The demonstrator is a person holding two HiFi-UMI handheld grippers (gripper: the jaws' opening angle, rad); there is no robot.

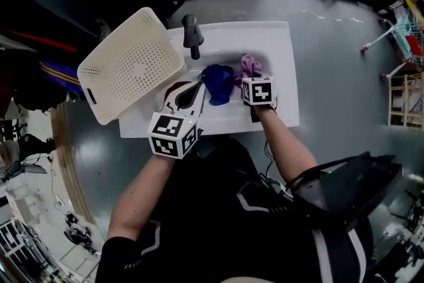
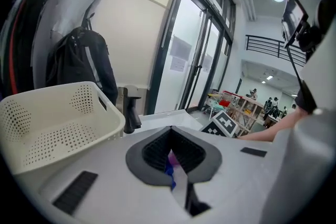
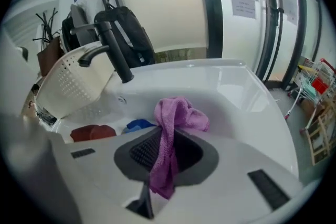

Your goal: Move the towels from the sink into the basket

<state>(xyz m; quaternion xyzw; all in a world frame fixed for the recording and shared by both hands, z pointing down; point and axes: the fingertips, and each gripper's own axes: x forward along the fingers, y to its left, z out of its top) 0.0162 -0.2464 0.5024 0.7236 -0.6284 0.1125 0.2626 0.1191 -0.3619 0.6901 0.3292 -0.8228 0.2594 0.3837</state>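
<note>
White rectangular sink (image 1: 286,76), frame centre: holds the towels.
Cream perforated plastic basket (image 1: 132,73), upper left: tilted against the sink's rim, handy for dropping.
Blue cloth towel (image 1: 216,83), mid-basin: my left gripper (image 2: 176,165) is pinched shut on it.
Purple terry towel (image 3: 173,128), right of it: my right gripper (image 3: 165,157) clamps a fold, probably to lift it.
Dark red towel (image 3: 93,132), lower left: untouched.

White sink (image 1: 281,69), basket (image 1: 129,69) on its edge

You have in view: a black metal faucet (image 1: 192,34), upright; a black fabric backpack (image 2: 79,60), hanging; a glossy grey floor (image 1: 331,63); dark-framed glass doors (image 2: 191,55) with posted papers.
</note>
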